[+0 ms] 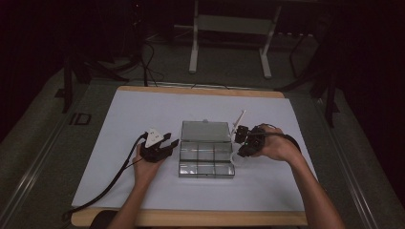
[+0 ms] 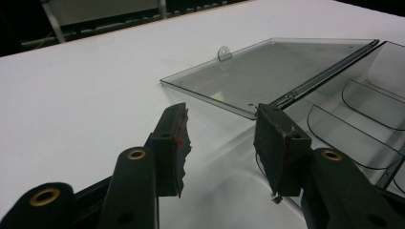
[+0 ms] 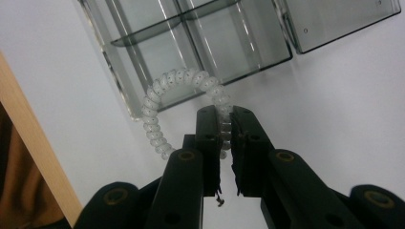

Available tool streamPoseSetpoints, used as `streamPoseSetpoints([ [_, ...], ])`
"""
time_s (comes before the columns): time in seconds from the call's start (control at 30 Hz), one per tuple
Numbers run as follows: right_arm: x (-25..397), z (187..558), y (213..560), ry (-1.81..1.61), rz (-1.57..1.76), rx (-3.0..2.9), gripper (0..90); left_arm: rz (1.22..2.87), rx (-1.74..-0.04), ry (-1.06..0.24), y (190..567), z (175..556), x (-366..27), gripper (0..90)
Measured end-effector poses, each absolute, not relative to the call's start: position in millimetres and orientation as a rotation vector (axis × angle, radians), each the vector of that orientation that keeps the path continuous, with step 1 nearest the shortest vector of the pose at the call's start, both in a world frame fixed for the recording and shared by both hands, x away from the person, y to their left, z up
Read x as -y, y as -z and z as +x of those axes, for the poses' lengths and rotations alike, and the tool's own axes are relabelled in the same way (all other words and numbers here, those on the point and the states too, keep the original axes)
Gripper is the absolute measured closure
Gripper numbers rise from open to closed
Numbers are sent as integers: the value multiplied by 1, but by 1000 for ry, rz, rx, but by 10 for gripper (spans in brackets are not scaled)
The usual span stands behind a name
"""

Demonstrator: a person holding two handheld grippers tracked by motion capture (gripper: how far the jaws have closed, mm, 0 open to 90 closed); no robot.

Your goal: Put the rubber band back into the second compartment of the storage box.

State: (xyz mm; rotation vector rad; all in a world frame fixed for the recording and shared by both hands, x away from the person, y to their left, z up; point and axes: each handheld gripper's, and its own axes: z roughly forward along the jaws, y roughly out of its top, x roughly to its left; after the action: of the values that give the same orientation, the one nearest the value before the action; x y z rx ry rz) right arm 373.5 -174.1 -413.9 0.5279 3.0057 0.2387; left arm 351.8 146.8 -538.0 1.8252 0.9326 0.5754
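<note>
Coiled white cord (image 3: 157, 107) hung pinched in the right claw (image 3: 225, 125) just above the clear compartment box (image 1: 206, 162), which lay open on the white desk (image 1: 143, 109). Beside it, the left claw (image 2: 219, 143) gaped, holding nothing.

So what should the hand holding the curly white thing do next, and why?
Probably carry the white spiral coil a little further over the clear plastic compartment box and lower it into a pocket. The right gripper is shut on the coil, the box lid lies open, and the coil already hangs above the box's edge.
</note>
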Motion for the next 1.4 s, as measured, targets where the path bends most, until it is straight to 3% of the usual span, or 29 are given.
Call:
streamPoseSetpoints([
  [1.4, 137, 389, 414, -260, 489, -3020, 824, 1828, -930, -574, 538, 352, -147, 557],
])
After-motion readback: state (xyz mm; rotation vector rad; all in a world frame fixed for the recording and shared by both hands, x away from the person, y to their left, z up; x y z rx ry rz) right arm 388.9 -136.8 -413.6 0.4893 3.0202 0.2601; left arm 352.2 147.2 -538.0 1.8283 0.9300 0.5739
